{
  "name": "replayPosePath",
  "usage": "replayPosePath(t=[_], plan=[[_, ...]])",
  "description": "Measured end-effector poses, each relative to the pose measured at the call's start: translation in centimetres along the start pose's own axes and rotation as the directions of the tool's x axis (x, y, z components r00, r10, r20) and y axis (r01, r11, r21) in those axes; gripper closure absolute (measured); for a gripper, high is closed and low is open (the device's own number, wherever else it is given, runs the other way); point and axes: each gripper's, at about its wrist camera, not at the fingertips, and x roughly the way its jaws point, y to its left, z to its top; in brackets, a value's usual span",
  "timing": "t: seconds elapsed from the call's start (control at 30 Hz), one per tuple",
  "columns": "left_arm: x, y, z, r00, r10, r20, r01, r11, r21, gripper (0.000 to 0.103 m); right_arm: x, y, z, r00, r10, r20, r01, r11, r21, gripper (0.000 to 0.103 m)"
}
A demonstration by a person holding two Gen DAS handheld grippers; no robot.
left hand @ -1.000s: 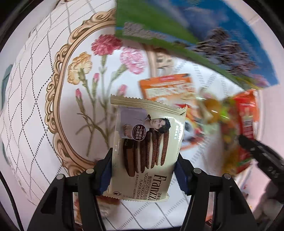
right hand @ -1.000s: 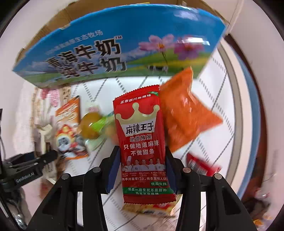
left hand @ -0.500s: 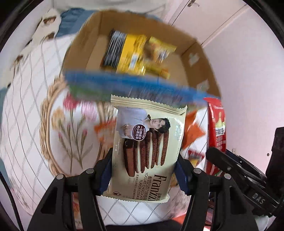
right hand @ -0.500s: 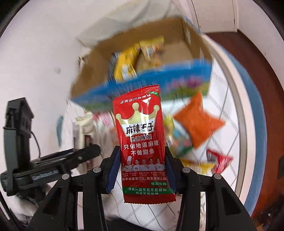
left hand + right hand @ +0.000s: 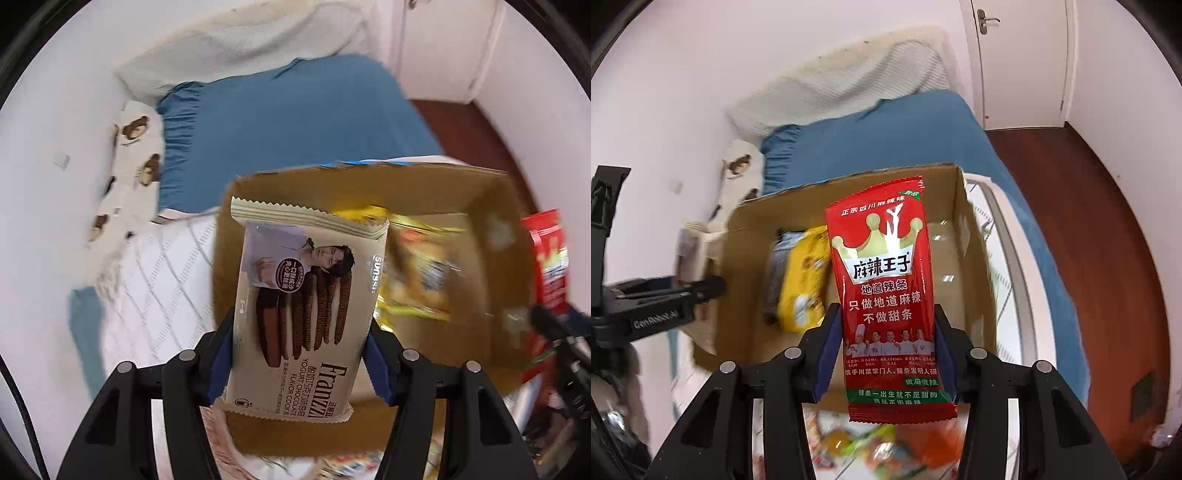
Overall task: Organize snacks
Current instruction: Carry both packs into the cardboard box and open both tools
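Observation:
My left gripper [image 5: 300, 354] is shut on a beige chocolate cookie packet [image 5: 303, 306], held upright over the open cardboard box [image 5: 484, 206]. My right gripper [image 5: 888, 350] is shut on a red spicy-strip snack packet [image 5: 886, 295], also above the cardboard box [image 5: 746, 236]. Yellow snack bags [image 5: 803, 280] lie inside the box, blurred yellow snack bags [image 5: 417, 273] in the left wrist view. The red packet [image 5: 550, 258] and the right gripper's black body show at the right edge of the left wrist view. The left gripper's black body [image 5: 657, 306] shows at the left of the right wrist view.
The box stands on a white quilted cloth [image 5: 162, 280] over a blue-sheeted bed [image 5: 886, 133]. Loose colourful snacks [image 5: 886, 443] lie blurred on the cloth in front of the box. A bear-print pillow [image 5: 129, 162], a white wall, a door [image 5: 1023, 62] and a wooden floor [image 5: 1089, 229] surround it.
Both grippers have risen and swung from the snacks on the cloth to above the open box, each still holding its packet. The box's inside has come into view.

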Motion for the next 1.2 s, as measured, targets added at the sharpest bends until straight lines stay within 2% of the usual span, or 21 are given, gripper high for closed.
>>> replayPosePath(t=[0.1, 0.3, 0.4, 0.43, 0.47, 0.5, 0.57, 0.67, 0.73, 0.8, 1.03, 1.2], plan=[[2.5, 0.5, 1.7, 0.997, 0.053, -0.052, -0.053, 0.999, 0.002, 0.044, 2.8, -0.2, 2.1, 0.998, -0.049, -0.031, 0.049, 0.999, -0.014, 0.054], [6.9, 1.2, 3.9, 0.986, 0.068, -0.152, -0.07, 0.998, -0.008, 0.042, 6.9, -0.8, 3.9, 0.992, -0.111, -0.068, 0.109, 0.994, -0.03, 0.054], [8.2, 1.2, 4.5, 0.981, 0.041, -0.19, -0.044, 0.999, -0.011, 0.041, 8.2, -1.1, 4.4, 0.989, -0.125, -0.08, 0.125, 0.992, -0.002, 0.051], [8.8, 1.1, 4.6, 0.978, 0.026, -0.209, -0.028, 1.0, -0.01, 0.038, 8.5, -1.2, 4.6, 0.988, -0.13, -0.085, 0.131, 0.991, 0.005, 0.042], [8.9, 1.1, 4.8, 0.976, 0.015, -0.216, -0.017, 1.0, -0.012, 0.03, 8.8, -1.4, 4.7, 0.988, -0.125, -0.092, 0.127, 0.992, 0.014, 0.033], [9.0, 1.0, 4.8, 0.976, -0.001, -0.217, -0.003, 1.0, -0.018, 0.024, 9.4, -1.4, 4.5, 0.989, -0.111, -0.101, 0.113, 0.993, 0.019, 0.013], [8.8, 0.8, 4.9, 0.98, -0.013, -0.2, 0.007, 1.0, -0.03, 0.016, 9.4, -1.4, 4.5, 0.989, -0.103, -0.103, 0.106, 0.994, 0.02, 0.012], [8.8, 0.9, 4.9, 0.983, -0.022, -0.184, 0.012, 0.998, -0.054, 0.016, 9.8, -1.1, 4.3, 0.99, -0.083, -0.116, 0.085, 0.996, 0.013, 0.01], [8.6, 0.9, 4.8, 0.982, -0.046, -0.186, 0.032, 0.996, -0.079, 0.016, 9.8, -1.1, 4.2, 0.989, -0.074, -0.127, 0.076, 0.997, 0.011, 0.006], [8.1, 0.8, 4.5, 0.981, -0.078, -0.18, 0.061, 0.993, -0.098, 0.016, 9.6, -1.1, 3.9, 0.991, -0.055, -0.125, 0.057, 0.998, 0.017, 0.006], [5.2, 0.4, 1.4, 0.976, -0.194, -0.1, 0.177, 0.972, -0.158, 0.016, 7.9, -1.1, 2.4, 0.99, 0.003, -0.139, 0.003, 0.999, 0.037, 0.006], [3.0, -0.1, -1.4, 0.976, -0.218, -0.02, 0.212, 0.963, -0.165, 0.016, 6.4, -0.8, 0.5, 0.992, 0.002, -0.123, 0.001, 1.0, 0.02, 0.006]])
